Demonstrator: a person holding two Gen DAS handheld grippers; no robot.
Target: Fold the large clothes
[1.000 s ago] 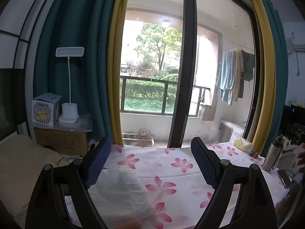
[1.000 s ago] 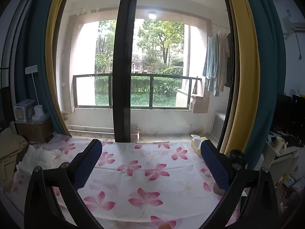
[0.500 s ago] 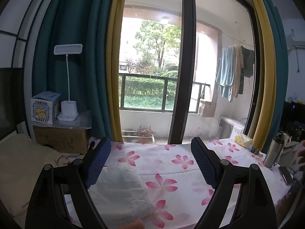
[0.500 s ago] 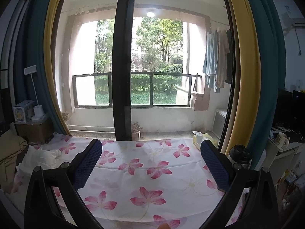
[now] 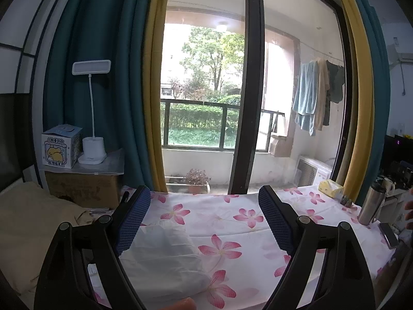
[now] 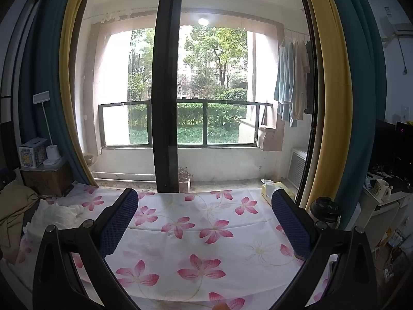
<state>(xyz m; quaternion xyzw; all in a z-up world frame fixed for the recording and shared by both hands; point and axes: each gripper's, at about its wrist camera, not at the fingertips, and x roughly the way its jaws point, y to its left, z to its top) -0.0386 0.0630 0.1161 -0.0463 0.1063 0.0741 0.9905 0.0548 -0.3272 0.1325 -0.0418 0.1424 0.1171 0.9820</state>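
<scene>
Both claws spread (empty), white garment (image 5: 160, 255) on floral sheet (image 6: 206, 232), seemingly crumpled

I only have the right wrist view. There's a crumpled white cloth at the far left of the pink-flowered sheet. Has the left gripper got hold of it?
Observer: No. The left gripper is open with nothing between its pads. The white cloth lies on the pink-flowered sheet just ahead, partly behind its left finger.
Operator: Anything by the flask on my right? I only see its lid.
Observer: Yes. A dark flat phone lies near the sheet's right edge, beside the silver steel flask.
</scene>
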